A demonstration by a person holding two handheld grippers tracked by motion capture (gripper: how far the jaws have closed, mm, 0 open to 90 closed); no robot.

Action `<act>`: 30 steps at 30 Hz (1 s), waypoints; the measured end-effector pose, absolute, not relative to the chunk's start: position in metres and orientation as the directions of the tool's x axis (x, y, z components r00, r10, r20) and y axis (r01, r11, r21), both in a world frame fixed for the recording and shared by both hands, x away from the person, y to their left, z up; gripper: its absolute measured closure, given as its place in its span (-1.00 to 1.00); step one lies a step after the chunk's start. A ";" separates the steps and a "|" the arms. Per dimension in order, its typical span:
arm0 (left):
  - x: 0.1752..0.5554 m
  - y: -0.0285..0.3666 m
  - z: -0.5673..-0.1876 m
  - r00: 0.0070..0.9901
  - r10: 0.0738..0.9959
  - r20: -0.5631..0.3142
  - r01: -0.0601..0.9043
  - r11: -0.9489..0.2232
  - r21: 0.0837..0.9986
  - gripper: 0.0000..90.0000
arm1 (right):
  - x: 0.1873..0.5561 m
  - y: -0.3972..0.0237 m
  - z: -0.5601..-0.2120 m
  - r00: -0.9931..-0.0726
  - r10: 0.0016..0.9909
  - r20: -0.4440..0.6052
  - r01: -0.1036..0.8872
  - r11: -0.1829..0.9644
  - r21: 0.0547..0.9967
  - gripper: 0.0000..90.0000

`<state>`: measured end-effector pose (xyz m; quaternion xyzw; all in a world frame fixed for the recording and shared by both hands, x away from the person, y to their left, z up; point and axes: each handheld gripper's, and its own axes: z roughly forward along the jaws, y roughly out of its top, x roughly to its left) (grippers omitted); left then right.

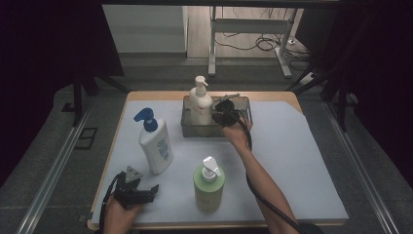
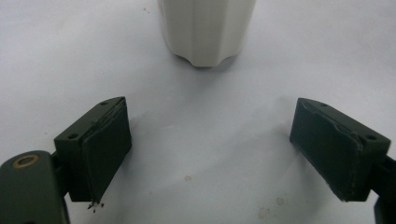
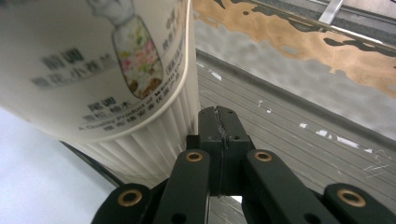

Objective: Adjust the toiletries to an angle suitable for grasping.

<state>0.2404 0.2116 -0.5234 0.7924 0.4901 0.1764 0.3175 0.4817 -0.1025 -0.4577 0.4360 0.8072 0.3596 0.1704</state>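
Note:
A cream pump bottle (image 1: pixel 200 102) stands at the left end of a clear rectangular tray (image 1: pixel 243 105) at the back of the table. My right gripper (image 1: pixel 220 116) is inside that tray, right beside the bottle. In the right gripper view its jaws (image 3: pixel 218 114) are pressed together with nothing between them, and the printed bottle wall (image 3: pixel 93 70) rises just to their left. My left gripper (image 1: pixel 152 191) rests low at the front left, open (image 2: pixel 210 149) and empty. The base of a white bottle (image 2: pixel 205 28) stands a short way ahead of it.
A white bottle with a blue pump (image 1: pixel 155 144) stands left of centre on the white sheet. A green bottle with a white pump (image 1: pixel 209 185) stands near the front edge. The tray floor (image 3: pixel 289 135) is scratched, with a raised far wall.

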 end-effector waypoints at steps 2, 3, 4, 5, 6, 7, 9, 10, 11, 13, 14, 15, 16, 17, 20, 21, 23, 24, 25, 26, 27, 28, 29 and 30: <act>0.240 0.212 -0.523 0.458 0.888 -0.031 0.665 -0.320 0.675 -0.73 | 0.482 -0.103 -0.458 -0.559 0.828 0.047 0.586 0.355 0.728 0.99; 0.240 0.212 -0.523 0.457 0.889 -0.031 0.665 -0.318 0.676 -0.73 | 0.482 -0.103 -0.459 -0.557 0.829 0.049 0.588 0.353 0.728 0.99; 0.240 0.212 -0.523 0.458 0.889 -0.031 0.665 -0.319 0.676 -0.73 | 0.482 -0.103 -0.459 -0.556 0.830 0.048 0.589 0.353 0.727 0.99; 0.240 0.212 -0.523 0.458 0.889 -0.031 0.665 -0.319 0.676 -0.73 | 0.482 -0.102 -0.459 -0.557 0.829 0.048 0.590 0.354 0.726 0.99; 0.240 0.212 -0.523 0.457 0.889 -0.031 0.665 -0.318 0.676 -0.73 | 0.482 -0.102 -0.459 -0.554 0.831 0.045 0.589 0.353 0.727 0.99; 0.240 0.212 -0.523 0.457 0.889 -0.032 0.665 -0.318 0.676 -0.73 | 0.482 -0.102 -0.459 -0.554 0.831 0.043 0.589 0.355 0.726 0.99; 0.240 0.212 -0.523 0.457 0.889 -0.031 0.665 -0.318 0.676 -0.73 | 0.482 -0.101 -0.459 -0.555 0.831 0.043 0.591 0.357 0.724 0.99; 0.240 0.212 -0.523 0.457 0.889 -0.031 0.665 -0.318 0.676 -0.73 | 0.482 -0.101 -0.459 -0.553 0.832 0.046 0.593 0.354 0.723 0.99; 0.240 0.212 -0.523 0.457 0.889 -0.032 0.665 -0.318 0.676 -0.73 | 0.482 -0.101 -0.459 -0.552 0.832 0.048 0.594 0.352 0.723 0.99; 0.240 0.212 -0.523 0.457 0.889 -0.032 0.665 -0.318 0.676 -0.73 | 0.483 -0.101 -0.459 -0.556 0.829 0.056 0.598 0.353 0.719 0.99; 0.240 0.212 -0.523 0.457 0.889 -0.031 0.665 -0.318 0.676 -0.73 | 0.482 -0.100 -0.459 -0.556 0.829 0.063 0.601 0.348 0.719 0.99; 0.240 0.212 -0.523 0.457 0.889 -0.031 0.665 -0.318 0.676 -0.73 | 0.482 -0.099 -0.459 -0.557 0.828 0.062 0.599 0.350 0.720 0.99; 0.240 0.212 -0.523 0.457 0.889 -0.031 0.665 -0.318 0.676 -0.73 | 0.482 -0.098 -0.459 -0.558 0.828 0.062 0.600 0.350 0.719 0.99; 0.240 0.212 -0.523 0.457 0.889 -0.032 0.665 -0.317 0.676 -0.73 | 0.482 -0.098 -0.459 -0.561 0.826 0.058 0.599 0.357 0.717 0.99; 0.240 0.212 -0.523 0.457 0.889 -0.032 0.665 -0.318 0.676 -0.73 | 0.482 -0.095 -0.459 -0.565 0.823 0.057 0.599 0.361 0.715 0.99; 0.240 0.212 -0.523 0.457 0.889 -0.032 0.665 -0.317 0.676 -0.73 | 0.482 -0.094 -0.460 -0.565 0.823 0.057 0.598 0.361 0.715 0.99; 0.240 0.212 -0.523 0.457 0.889 -0.030 0.665 -0.318 0.675 -0.73 | 0.481 -0.092 -0.460 -0.569 0.820 0.058 0.597 0.364 0.715 0.99; 0.240 0.212 -0.523 0.457 0.889 -0.030 0.665 -0.319 0.676 -0.73 | 0.481 -0.091 -0.460 -0.570 0.819 0.061 0.598 0.363 0.714 0.99; 0.240 0.212 -0.523 0.457 0.889 -0.030 0.665 -0.319 0.675 -0.73 | 0.481 -0.090 -0.459 -0.572 0.818 0.061 0.598 0.365 0.713 0.99; 0.240 0.212 -0.523 0.457 0.889 -0.030 0.665 -0.318 0.676 -0.73 | 0.481 -0.089 -0.459 -0.576 0.815 0.061 0.597 0.369 0.712 0.99; 0.240 0.212 -0.523 0.457 0.889 -0.030 0.665 -0.319 0.675 -0.73 | 0.481 -0.088 -0.459 -0.578 0.814 0.064 0.599 0.370 0.710 0.99; 0.240 0.212 -0.523 0.457 0.889 -0.030 0.665 -0.319 0.675 -0.73 | 0.480 -0.086 -0.460 -0.581 0.811 0.063 0.597 0.373 0.710 0.99; 0.240 0.212 -0.523 0.456 0.889 -0.031 0.665 -0.317 0.676 -0.73 | 0.480 -0.085 -0.460 -0.586 0.808 0.064 0.596 0.376 0.710 0.99; 0.240 0.212 -0.523 0.456 0.889 -0.031 0.665 -0.318 0.676 -0.73 | 0.480 -0.083 -0.460 -0.588 0.807 0.062 0.595 0.379 0.708 0.99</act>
